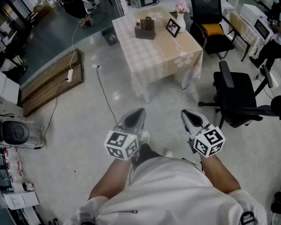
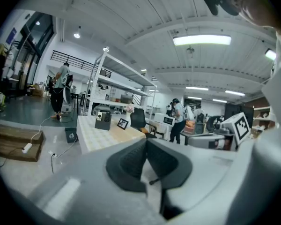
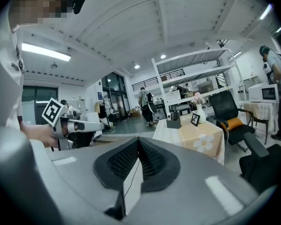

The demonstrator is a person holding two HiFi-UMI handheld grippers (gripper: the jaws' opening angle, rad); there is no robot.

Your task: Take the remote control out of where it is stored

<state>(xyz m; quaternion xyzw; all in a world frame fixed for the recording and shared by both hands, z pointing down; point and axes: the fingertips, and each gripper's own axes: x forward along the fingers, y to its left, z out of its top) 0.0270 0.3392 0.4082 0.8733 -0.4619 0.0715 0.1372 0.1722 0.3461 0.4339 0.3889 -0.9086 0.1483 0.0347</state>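
The remote control cannot be picked out for certain at this range. I judge that it stands in the dark open-topped storage box (image 1: 145,33), toward the far side of the square worktop draped in a beige checked cloth (image 1: 154,60). A pale slim item (image 1: 137,24) and a dark upright item (image 1: 148,22) poke out of the box side by side.

That makes the first risk grabbing the wrong one of the two. The box looks loose on the cloth, so a slanted pull could tip it or drag it along. A black-framed photo (image 1: 173,27) stands just beside it, and a white vase of pink flowers (image 1: 181,14) stands near the far right corner. A wide sweep of the arm could topple either. The cloth hangs over the edges, and a snag on it would shift everything on top.

The left hand-held gripper (image 1: 133,119) and the right hand-held gripper (image 1: 192,120) are both clenched on nothing. They are held roughly level in front of the person, well apart from the worktop. Whichever one reaches will have to open first, or it will only nudge the box.

The pale floor up to the worktop's near edge is mostly open. A thin dark cable (image 1: 105,95) trails from near the left corner toward the person's feet and could trip them. A black office chair (image 1: 239,95) crowds the right of the path, and a second black chair with an orange cushion (image 1: 210,20) stands beside the worktop's far right. A low wooden platform (image 1: 51,83) lies well off to the left. The near and left edges of the worktop look the freest to approach.
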